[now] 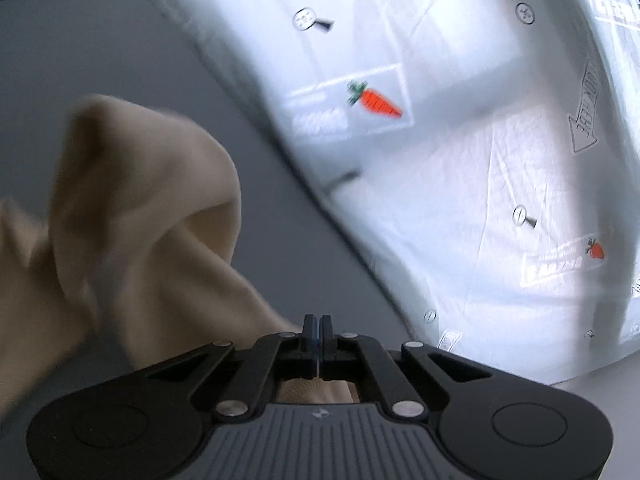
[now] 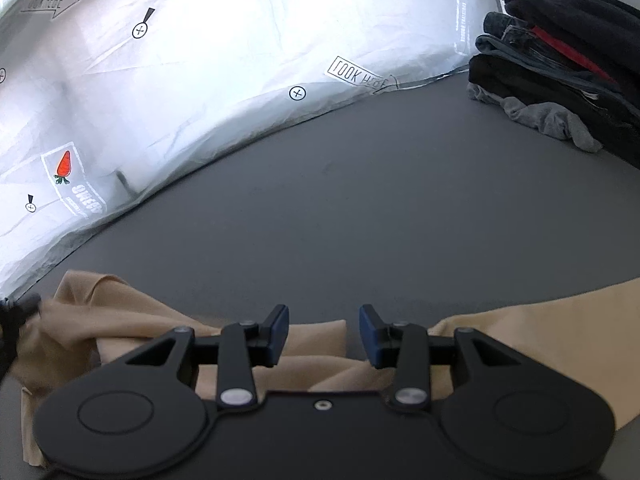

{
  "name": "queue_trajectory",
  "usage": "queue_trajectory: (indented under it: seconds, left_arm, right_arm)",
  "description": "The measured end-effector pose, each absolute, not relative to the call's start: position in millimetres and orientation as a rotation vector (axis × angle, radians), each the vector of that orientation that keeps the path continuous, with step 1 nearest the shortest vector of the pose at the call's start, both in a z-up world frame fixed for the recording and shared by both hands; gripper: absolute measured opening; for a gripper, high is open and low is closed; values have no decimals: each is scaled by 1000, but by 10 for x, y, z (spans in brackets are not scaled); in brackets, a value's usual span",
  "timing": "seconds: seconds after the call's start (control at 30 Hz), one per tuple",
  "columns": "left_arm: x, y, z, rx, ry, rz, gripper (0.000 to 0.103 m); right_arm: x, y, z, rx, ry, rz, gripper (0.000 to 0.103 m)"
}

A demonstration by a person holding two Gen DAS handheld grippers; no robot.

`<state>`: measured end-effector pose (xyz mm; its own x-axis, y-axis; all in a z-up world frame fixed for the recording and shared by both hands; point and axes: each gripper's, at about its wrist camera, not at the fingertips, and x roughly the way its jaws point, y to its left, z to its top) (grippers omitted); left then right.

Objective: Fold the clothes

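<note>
Lifting beige garment (image 1: 132,216) off grey table (image 1: 100,40), left gripper (image 1: 316,334) pinching its edge, right gripper (image 2: 324,334) spread empty above it; next, probably carrying that edge across.

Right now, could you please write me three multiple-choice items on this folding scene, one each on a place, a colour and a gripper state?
1. Where is the pile of dark folded clothes in the right wrist view?
A. upper right
B. lower left
C. centre

2. What colour is the garment at the left gripper?
A. red
B. beige
C. blue

3. How do the right gripper's jaws stand?
A. shut on cloth
B. apart, nothing pinched
C. out of view

Answers: 1 A, the pile sits on the grey table at upper right. 2 B, the lifted cloth is beige. 3 B, a gap shows between the blue pads.
</note>
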<state>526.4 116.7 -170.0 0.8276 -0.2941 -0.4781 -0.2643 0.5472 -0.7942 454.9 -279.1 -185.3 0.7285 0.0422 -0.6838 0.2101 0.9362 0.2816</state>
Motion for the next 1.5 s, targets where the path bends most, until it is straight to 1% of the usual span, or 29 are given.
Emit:
queue_trajectory:
  seconds: [0.17, 0.23, 0.3, 0.37, 0.47, 0.57, 0.63, 0.7, 0.77, 0.93, 1.0, 1.07, 1.2, 1.37, 1.43, 1.47, 1.5]
  left_arm:
    - [5919, 1501, -1414, -958, 526, -9, 0]
    - [6169, 1639, -1304, -946, 521, -46, 0]
    - [6358, 1641, -1198, -863, 542, -104, 0]
    - [6190, 1630, -1268, -766, 609, -146, 0]
    - [5910, 1489, -1479, -663, 736, -192, 1]
    - [5816, 1335, -1751, -598, 851, -217, 9]
    - [5795, 1293, -1920, -588, 899, -217, 10]
    - [5727, 1329, -2000, -616, 923, -215, 13]
    - [5652, 1410, -2059, -653, 932, -216, 18]
    - [5598, 1638, -2010, -644, 895, -191, 21]
    - [5597, 1713, -1984, -648, 886, -171, 22]
    - [5622, 1749, -2005, -673, 886, -159, 22]
    - [5683, 1732, -2052, -707, 892, -144, 22]
    - [5693, 1620, -2104, -704, 920, -195, 22]
    - [5698, 1504, -2112, -639, 947, -224, 23]
    - [5700, 1431, -2114, -587, 963, -236, 25]
    - [5702, 1356, -2116, -534, 978, -249, 27]
  right_arm:
    - [4618, -2717, -1842, 357, 745, -127, 40]
    - [4652, -2671, -1836, 354, 746, -134, 40]
    - [4680, -2602, -1826, 339, 755, -133, 41]
    - [4716, -2514, -1816, 315, 765, -128, 47]
    - [4785, -2323, -1805, 249, 778, -107, 48]
    - [4860, -1992, -1805, 97, 782, -36, 48]
    - [4899, -1717, -1823, -60, 789, 33, 48]
    - [4922, -1496, -1849, -197, 787, 82, 47]
    - [4949, -1344, -1875, -318, 785, 112, 47]
    - [5076, -1268, -1916, -430, 800, 185, 46]
    - [5146, -1246, -1947, -465, 804, 217, 34]
    - [5251, -1234, -1977, -450, 795, 225, 3]
    - [5665, -1305, -1921, -286, 755, 116, 2]
    - [6160, -1418, -1790, -188, 644, -8, 2]
    - [6313, -1519, -1702, -114, 584, -67, 2]
    - [6386, -1574, -1655, -73, 553, -96, 3]
    - [6438, -1624, -1644, -36, 559, -115, 3]
